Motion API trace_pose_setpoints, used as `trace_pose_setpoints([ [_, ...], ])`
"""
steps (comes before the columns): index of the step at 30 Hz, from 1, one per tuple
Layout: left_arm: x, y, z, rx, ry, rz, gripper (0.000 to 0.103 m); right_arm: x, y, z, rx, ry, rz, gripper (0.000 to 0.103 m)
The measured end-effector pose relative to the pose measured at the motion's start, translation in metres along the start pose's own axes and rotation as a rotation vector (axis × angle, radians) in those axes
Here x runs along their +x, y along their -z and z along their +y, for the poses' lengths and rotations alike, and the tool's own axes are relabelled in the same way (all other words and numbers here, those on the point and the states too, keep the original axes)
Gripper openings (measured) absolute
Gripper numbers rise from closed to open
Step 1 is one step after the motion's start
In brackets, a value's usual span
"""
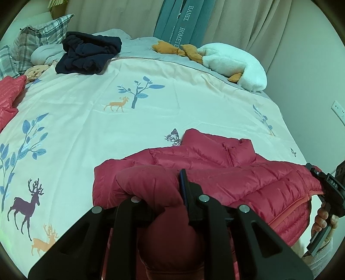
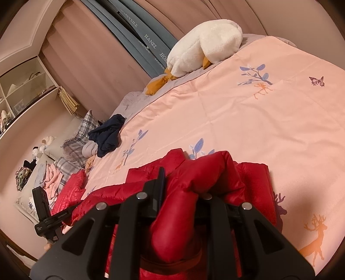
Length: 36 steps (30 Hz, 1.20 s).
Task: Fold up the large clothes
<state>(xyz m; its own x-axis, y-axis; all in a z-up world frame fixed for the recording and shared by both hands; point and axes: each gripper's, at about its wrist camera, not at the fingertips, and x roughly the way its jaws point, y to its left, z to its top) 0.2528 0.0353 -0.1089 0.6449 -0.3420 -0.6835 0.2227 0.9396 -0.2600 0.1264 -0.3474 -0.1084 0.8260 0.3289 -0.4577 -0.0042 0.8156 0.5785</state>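
**Q:** What fills the left wrist view?

**A:** A red puffer jacket (image 1: 226,172) lies across the lower centre and lower right of the frame, on a pale pink duvet (image 1: 90,90) printed with deer, blue leafy branches and butterflies. The left gripper (image 1: 159,187) sits at the bottom centre, its jaws clenched on a puffy fold of the jacket that bulges between the black fingers.

**Q:** And the right one?

**A:** In the right wrist view, the right gripper (image 2: 183,185) is at the bottom centre, likewise grasping a thick roll of the same jacket (image 2: 194,183), which bunches up between its jaws. In the left wrist view this gripper appears at the far right edge, at the jacket's side, with a hand (image 1: 323,217) on its handle.

**Q:** What else is on the bed?

**A:** A crumpled navy garment (image 1: 88,51) lies in the upper left of the left wrist frame. Plaid pillows (image 1: 41,36) are further left. A white plush goose (image 1: 232,62) with orange feet lies at the upper right, along the duvet's far edge. A second red garment (image 1: 8,99) shows at the left edge.

**Q:** And behind the bed?

**A:** Beige curtains (image 1: 258,21) hang along the top, with tall grey-blue boxes (image 1: 181,19) leaning against them, lettered "HANEL". In the right wrist view, a white shelf unit (image 2: 19,86) stands at the upper left.
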Motion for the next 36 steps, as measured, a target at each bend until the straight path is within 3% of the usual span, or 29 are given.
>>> trace_pose_setpoints([
  [36, 0.040, -0.021, 0.004, -0.024, -0.059, 0.048, 0.022, 0.051, -0.016, -0.007, -0.019, 0.081, 0.060, 0.017],
])
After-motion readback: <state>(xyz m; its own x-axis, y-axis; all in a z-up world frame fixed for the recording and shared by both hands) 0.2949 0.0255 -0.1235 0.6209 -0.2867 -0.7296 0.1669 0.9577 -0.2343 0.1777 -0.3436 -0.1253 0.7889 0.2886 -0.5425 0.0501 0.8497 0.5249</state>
